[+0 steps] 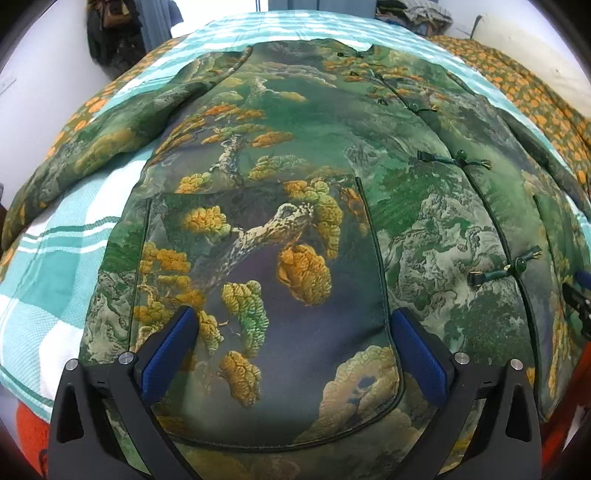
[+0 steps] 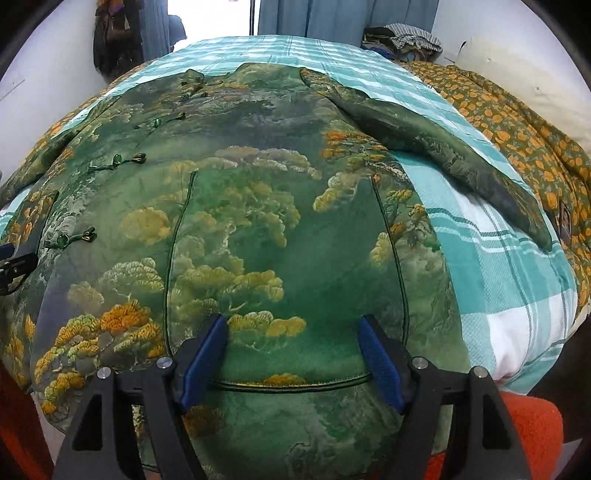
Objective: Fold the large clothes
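Note:
A large padded jacket with a green and orange tree print lies flat, front up, on a teal checked sheet. Knot buttons run down its closed front. Its left sleeve and right sleeve spread outward. My left gripper is open, hovering over the jacket's left patch pocket. My right gripper is open over the right patch pocket. Neither holds anything. Each gripper's tip shows at the other view's edge.
An orange-dotted green quilt lies along the right of the bed. An orange blanket is at the near edge. Piled clothes, blue curtains and a dark hanging bag stand beyond the bed.

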The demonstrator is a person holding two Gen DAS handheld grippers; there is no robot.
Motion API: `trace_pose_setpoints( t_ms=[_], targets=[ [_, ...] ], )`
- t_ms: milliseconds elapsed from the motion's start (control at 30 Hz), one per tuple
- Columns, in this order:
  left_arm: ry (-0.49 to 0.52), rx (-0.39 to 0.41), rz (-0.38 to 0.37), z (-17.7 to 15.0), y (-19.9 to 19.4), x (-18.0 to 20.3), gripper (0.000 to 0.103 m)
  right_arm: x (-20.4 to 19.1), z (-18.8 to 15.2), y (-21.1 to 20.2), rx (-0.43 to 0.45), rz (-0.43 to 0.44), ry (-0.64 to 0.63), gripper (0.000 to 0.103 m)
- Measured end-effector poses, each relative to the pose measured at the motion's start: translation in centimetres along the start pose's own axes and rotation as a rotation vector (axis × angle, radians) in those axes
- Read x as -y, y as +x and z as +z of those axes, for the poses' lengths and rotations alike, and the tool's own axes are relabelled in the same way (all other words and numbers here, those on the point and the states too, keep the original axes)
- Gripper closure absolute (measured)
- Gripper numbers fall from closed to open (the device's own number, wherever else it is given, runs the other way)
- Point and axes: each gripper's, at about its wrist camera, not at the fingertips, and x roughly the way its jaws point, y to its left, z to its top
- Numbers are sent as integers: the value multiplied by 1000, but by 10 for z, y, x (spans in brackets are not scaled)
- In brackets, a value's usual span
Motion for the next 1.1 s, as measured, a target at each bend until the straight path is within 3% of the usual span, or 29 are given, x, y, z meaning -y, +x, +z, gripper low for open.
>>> trace_pose_setpoints(
  t_ms=[500,1000,1100],
  targets=[
    [12,-15,34,1,2,5,0,-2,-1,3,1,-4,-1,27],
    [23,5,18,3,-7,4,1,-3,-2,5,16,-3,-22,26],
    [19,27,2,3,-16,2,1,14,3,-13,83,35,38,26]
  ],
)
